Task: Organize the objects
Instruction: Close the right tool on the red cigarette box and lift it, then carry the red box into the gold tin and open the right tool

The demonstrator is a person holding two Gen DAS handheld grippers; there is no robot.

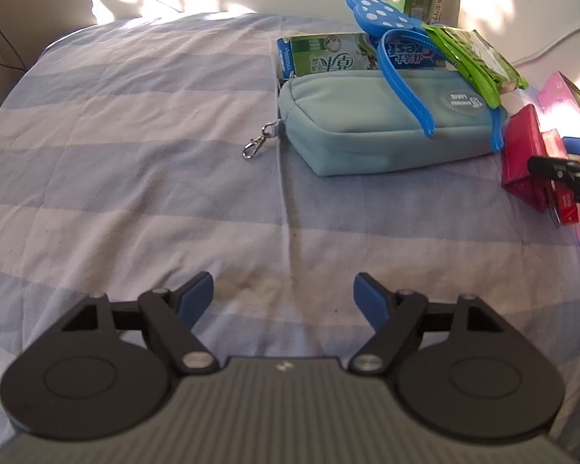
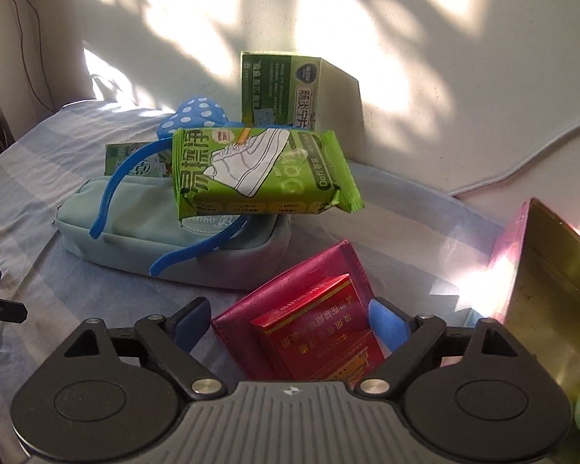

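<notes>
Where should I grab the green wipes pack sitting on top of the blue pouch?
Take the green wipes pack across its short width at the middle, coming from above: it lies flat on the blue pouch, with flimsy crimped ends.

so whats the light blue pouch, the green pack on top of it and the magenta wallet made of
Light blue pouch: soft woven fabric, matte, with stitched seams and a metal clip. Green pack: thin plastic film, glossy, with crimped ends. Magenta wallet: probably leather or faux leather, judging by its embossed surface with a slight sheen.
</notes>
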